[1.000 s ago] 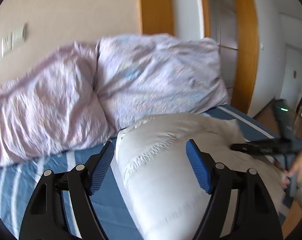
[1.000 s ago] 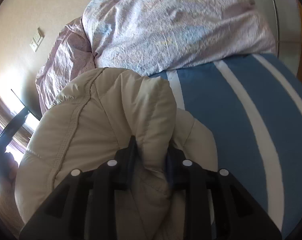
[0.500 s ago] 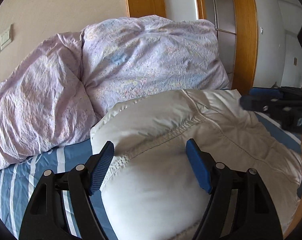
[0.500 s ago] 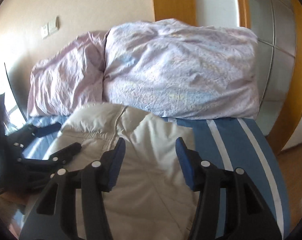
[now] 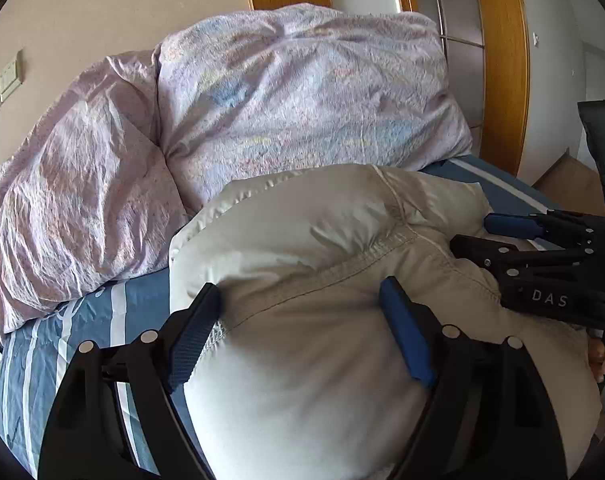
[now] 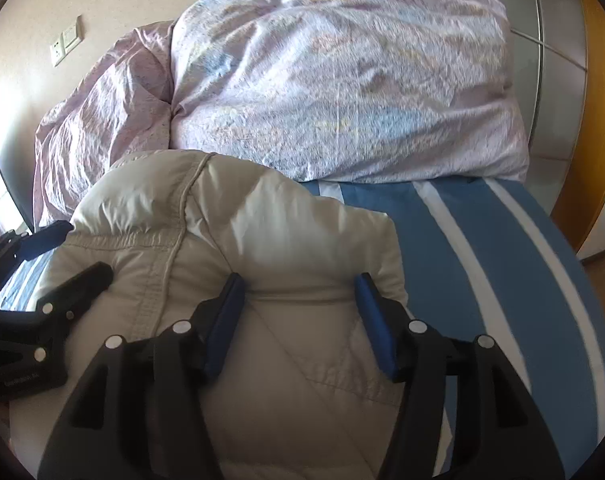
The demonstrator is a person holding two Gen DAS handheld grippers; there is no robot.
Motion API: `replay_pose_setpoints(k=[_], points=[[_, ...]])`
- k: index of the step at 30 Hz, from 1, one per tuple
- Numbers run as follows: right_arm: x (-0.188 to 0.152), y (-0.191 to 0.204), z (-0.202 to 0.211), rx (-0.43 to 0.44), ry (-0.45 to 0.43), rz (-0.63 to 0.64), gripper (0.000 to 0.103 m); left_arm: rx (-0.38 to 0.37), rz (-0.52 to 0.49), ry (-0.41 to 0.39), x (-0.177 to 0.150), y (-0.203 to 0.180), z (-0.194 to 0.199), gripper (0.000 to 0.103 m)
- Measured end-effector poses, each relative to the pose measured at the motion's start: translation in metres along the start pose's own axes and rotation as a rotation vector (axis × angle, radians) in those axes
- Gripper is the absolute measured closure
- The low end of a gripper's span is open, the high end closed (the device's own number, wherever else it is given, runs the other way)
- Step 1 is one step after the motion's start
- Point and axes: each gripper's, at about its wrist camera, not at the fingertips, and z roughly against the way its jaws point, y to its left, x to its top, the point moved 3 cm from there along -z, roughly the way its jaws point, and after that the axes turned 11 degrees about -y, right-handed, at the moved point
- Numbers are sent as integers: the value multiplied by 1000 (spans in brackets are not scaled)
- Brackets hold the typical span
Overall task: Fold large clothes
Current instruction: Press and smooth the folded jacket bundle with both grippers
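A puffy cream padded jacket [image 5: 314, 240] lies bunched on the blue striped bed, its far end against the pillows; it also shows in the right wrist view [image 6: 206, 224]. My left gripper [image 5: 298, 300] is open, its blue pads apart over the jacket's near left part. My right gripper [image 6: 298, 292] is open over the jacket's right part, holding nothing. The right gripper shows in the left wrist view [image 5: 502, 232] at the right, resting at the jacket. The left gripper shows in the right wrist view [image 6: 62, 252] at the left edge.
Two lilac pillows [image 5: 302, 96] [image 5: 74, 184] lean on the headboard wall behind the jacket. The blue and white striped sheet [image 6: 482, 264] lies to the right. A wooden door frame [image 5: 502, 60] stands at the right, wall sockets [image 5: 2, 84] at the left.
My right gripper let go of the jacket fold and opened. Both grippers drew back a little and lowered over the jacket, which has settled on the bed.
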Motion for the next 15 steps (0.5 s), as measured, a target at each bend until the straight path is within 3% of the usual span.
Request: replay_pose_setpoints(k=[6, 15], points=[[-5, -4, -16, 7, 23, -11, 44, -18, 39, 39, -6, 2, -19, 17], [-11, -5, -31, 3, 41, -10, 41, 15, 27, 54, -12, -1, -30, 15]])
